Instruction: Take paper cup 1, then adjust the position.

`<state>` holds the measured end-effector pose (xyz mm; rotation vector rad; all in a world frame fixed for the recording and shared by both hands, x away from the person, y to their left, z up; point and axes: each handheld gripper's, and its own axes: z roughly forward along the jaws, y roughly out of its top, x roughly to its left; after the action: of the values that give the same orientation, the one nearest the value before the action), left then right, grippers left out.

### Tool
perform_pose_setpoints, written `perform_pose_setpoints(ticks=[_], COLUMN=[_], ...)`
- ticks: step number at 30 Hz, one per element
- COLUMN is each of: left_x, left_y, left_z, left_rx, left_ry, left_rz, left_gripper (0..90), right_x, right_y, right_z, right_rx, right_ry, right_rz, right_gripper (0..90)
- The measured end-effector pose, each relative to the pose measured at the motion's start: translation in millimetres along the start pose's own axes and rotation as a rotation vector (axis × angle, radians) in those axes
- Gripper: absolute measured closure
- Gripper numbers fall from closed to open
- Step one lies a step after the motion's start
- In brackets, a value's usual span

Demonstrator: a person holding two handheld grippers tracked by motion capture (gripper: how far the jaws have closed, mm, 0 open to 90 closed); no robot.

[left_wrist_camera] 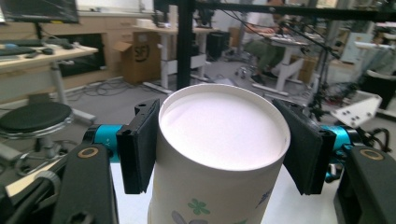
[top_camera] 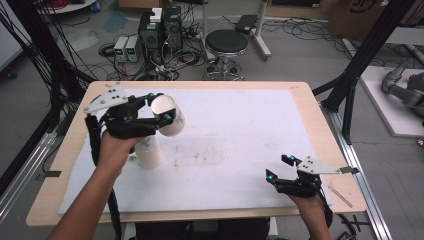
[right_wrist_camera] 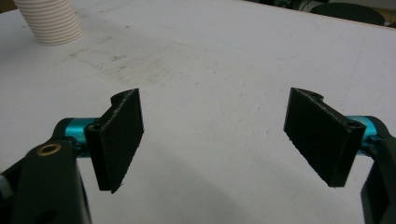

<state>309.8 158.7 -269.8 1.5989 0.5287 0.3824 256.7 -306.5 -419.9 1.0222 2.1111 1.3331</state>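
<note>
Your left tool (top_camera: 161,107) grips a paper cup (top_camera: 169,114), jaws pressed against its sides, lifted and tilted above the bench (top_camera: 300,95) near its left edge. A second cup (top_camera: 149,152) stands upside down just below it. Your right tool (top_camera: 280,167) hovers wide open, empty, near the front right corner.
</note>
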Motion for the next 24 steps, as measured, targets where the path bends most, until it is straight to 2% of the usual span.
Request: perform_pose_setpoints(ticks=[9,16,24], left_x=[-12.9,-14.4,-16.6], left_y=[-15.5,-26.7,-39.5], left_z=[27.7,34.1,43.7], left_rx=[0.028,0.042,0.056], left_ry=[-0.039,-0.057,-0.087], left_rz=[0.0,-0.015,-0.028], left_gripper=[34.9,34.9,34.9], right_x=[7.1,12.1,19.6], right_y=[4.3,9.3,18.1], right_z=[4.4,8.5,14.4], right_rx=[0.006,-0.003,-0.002], right_ry=[0.051,0.088,0.148], right_rz=[-0.019,-0.018,-0.042], right_gripper=[20.4,20.4,20.3])
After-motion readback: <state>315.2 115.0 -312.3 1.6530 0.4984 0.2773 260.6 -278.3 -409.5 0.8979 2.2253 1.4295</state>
